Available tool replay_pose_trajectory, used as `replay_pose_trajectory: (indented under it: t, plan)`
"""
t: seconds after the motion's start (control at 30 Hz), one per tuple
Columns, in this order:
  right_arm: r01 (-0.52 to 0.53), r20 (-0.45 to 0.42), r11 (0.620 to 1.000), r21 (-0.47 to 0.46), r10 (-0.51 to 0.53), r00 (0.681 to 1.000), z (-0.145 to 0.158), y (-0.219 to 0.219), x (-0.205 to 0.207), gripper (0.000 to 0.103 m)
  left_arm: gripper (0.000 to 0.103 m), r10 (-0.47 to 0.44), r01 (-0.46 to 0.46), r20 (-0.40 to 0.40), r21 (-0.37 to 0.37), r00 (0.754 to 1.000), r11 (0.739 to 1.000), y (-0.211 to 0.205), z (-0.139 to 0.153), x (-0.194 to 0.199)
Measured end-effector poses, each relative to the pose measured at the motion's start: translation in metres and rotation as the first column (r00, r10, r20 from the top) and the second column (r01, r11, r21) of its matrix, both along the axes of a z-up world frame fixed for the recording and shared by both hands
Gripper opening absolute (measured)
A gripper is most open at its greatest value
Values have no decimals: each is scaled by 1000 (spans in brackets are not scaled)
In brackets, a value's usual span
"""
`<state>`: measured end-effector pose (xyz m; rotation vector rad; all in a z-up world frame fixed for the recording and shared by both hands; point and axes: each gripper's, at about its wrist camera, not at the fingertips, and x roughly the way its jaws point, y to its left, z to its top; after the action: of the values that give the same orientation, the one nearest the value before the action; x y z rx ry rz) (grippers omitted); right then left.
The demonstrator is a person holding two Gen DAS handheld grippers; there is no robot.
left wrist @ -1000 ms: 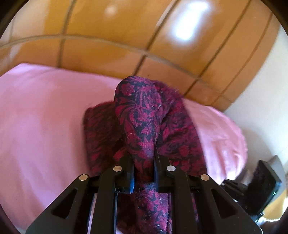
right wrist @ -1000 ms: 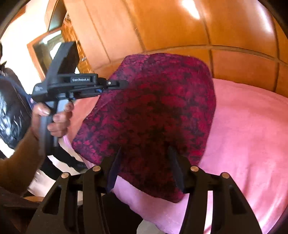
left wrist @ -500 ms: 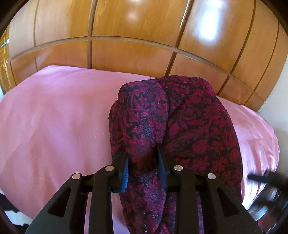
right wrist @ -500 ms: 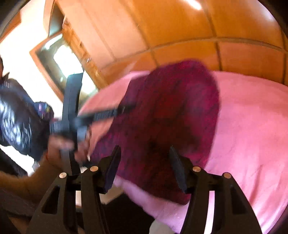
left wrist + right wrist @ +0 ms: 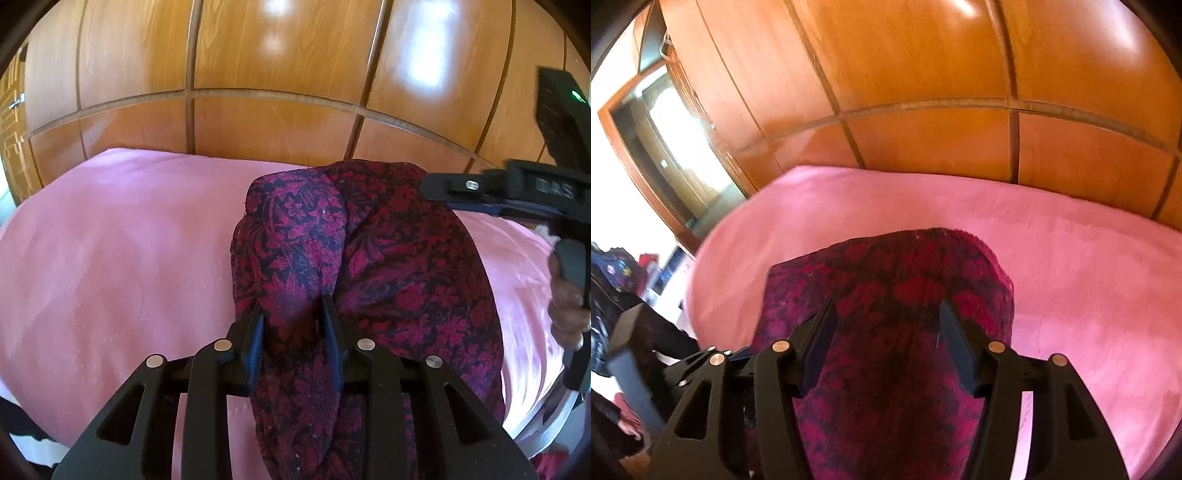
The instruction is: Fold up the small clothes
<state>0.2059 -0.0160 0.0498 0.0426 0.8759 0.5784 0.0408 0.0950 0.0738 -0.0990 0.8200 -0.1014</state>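
Centrally in the left wrist view, a dark red floral cloth (image 5: 373, 258) lying bunched on a pink sheet (image 5: 118, 258), spread from mid-frame down to the bottom edge. Left gripper (image 5: 295, 325) low in the frame, jaws narrowly parted with a raised fold of the cloth between them; both blue-edged pads (image 5: 256, 343) touching the fabric, pinching that fold. Behind the sheet, glossy wooden panels (image 5: 277, 74) filling the upper half. At the right edge, the other gripper's black body with a green light, and a hand (image 5: 567, 306) wrapped round its handle; its tips out over the cloth's far right corner.

Over in the right wrist view, somewhat blurred, the same cloth (image 5: 908, 288) at lower centre on the sheet (image 5: 1071, 258). Right gripper (image 5: 886, 314) hovering over it, jaws spread wide and opening further, fabric seen in the gap below but neither of the 2 fingers pressing on it. Wood panels (image 5: 923, 55) across the top, a bright mirror or opening in a wooden frame (image 5: 665, 122) at upper left. At lower left, the left gripper's black body beside a person's dark patterned sleeve (image 5: 605, 295).
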Motion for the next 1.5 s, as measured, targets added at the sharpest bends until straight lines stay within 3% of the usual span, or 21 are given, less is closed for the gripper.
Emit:
replay_pose_trajectory:
  t: [0.23,0.5,0.73,0.83,0.9,1.07,1.13,1.23,1.4,1.5]
  plan:
    - [-16,-16,998,-65,15,1000,-6,15,21,60,27,-3,3,4,-15,1000,1000,4,-4,-2]
    - [-10,-99,986,-165,-7,995,-53,47,60,66,27,10,-10,-20,-23,1000,1000,12,-21,7]
    - [2,-84,987,-159,-15,996,-59,46,61,72,27,39,-39,-16,-37,999,999,13,-17,3]
    - [-5,-44,997,-79,1,999,-52,35,50,86,32,55,-55,-7,-33,998,998,12,-14,-1]
    - [-3,-13,999,-37,3,1000,-46,28,42,86,38,77,-77,2,-14,997,997,12,-14,-6]
    - [21,38,994,104,-25,999,-26,-5,12,91,39,116,-116,4,-3,993,993,14,-12,-17]
    - [33,36,988,151,-38,999,-22,-21,1,91,52,136,-136,4,20,991,991,15,-14,-20]
    - [58,0,971,233,-60,998,-28,-53,-16,92,58,145,-144,-14,37,989,989,19,-20,-20]
    - [121,-122,926,357,-83,989,-66,-103,-38,97,57,119,-119,-45,0,992,993,37,-34,-14]
    - [142,-207,879,455,-51,977,-94,-121,-45,99,47,97,-97,-55,-1,994,995,46,-39,-13]
